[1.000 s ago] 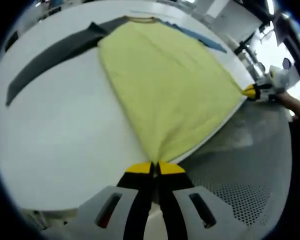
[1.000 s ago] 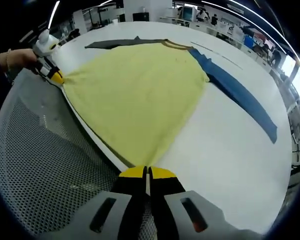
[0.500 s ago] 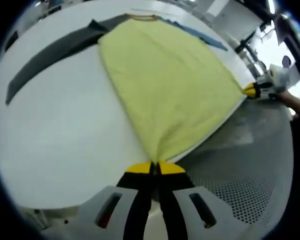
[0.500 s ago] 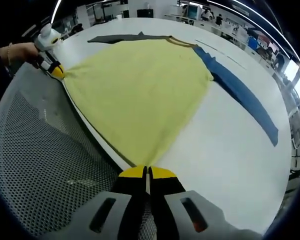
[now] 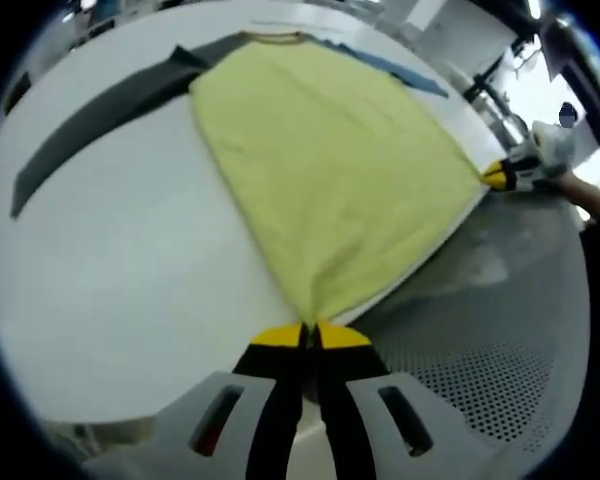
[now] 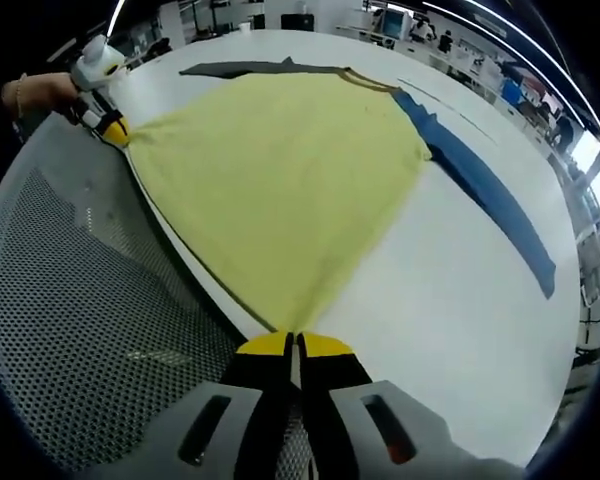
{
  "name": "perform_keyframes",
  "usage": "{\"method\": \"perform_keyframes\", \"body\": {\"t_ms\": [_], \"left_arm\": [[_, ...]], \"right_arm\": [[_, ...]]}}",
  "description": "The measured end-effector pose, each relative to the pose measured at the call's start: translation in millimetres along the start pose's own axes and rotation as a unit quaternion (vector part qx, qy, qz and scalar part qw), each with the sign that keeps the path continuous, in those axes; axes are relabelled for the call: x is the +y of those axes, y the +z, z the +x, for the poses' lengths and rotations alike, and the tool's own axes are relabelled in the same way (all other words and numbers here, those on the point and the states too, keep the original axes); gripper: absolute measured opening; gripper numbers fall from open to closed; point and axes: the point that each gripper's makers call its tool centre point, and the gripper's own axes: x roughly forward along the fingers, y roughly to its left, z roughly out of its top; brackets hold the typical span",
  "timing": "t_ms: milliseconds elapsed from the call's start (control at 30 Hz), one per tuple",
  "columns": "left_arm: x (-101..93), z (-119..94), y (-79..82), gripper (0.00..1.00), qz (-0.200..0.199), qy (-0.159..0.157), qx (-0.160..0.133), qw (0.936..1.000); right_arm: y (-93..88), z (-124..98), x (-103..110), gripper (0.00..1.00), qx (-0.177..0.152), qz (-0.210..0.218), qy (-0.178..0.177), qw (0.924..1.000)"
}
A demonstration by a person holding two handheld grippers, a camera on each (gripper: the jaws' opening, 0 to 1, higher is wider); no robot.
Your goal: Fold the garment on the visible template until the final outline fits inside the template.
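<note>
Both views are bright and evenly lit from overhead, with ceiling strip lights [image 6: 458,22] showing as thin white streaks near the top. The white surface [image 5: 130,270] is close to washed out in the left gripper view, and a window [image 5: 540,90] at the upper right blows out to pure white. Shadows are soft and faint. Fisheye bending curves every straight edge and squeezes detail toward the edges. The left gripper view is slightly soft; the right gripper view is crisper, its perforated mesh [image 6: 80,330] clearly resolved.

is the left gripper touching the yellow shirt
Touching. In the left gripper view the left gripper has its jaws shut on a corner of the yellow shirt, whose cloth bunches into the tips.
</note>
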Motion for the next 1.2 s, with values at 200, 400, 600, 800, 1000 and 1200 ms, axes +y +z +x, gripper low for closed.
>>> {"method": "perform_keyframes", "body": {"t_ms": [200,400,600,800,1000,1200], "left_arm": [[0.5,-2.5,-3.8,0.04,0.009,0.005,0.008,0.9999],[4.8,-10.9,-2.8,0.07,0.007,0.008,0.002,0.9999],[7.6,-18.1,6.8,0.13,0.004,0.009,-0.015,0.9998],[8.1,-26.8,20.3,0.24,-0.012,0.000,-0.055,0.9984],[5.6,-35.6,29.2,0.33,-0.019,-0.013,-0.097,0.9950],[9.3,-44.6,30.1,0.42,-0.039,-0.008,-0.119,0.9922]], "right_arm": [[0.7,-4.2,-6.3,0.07,-0.014,0.017,-0.012,0.9997],[-3.1,-11.9,-14.1,0.13,-0.019,0.041,-0.022,0.9988],[8.1,-23.2,-23.6,0.18,-0.043,0.059,-0.035,0.9967],[22.5,-33.1,-29.8,0.24,-0.068,0.071,-0.041,0.9943],[32.7,-41.1,-29.7,0.30,-0.088,0.079,-0.040,0.9922],[43.9,-51.7,-29.6,0.37,-0.116,0.097,-0.035,0.9879]]}}
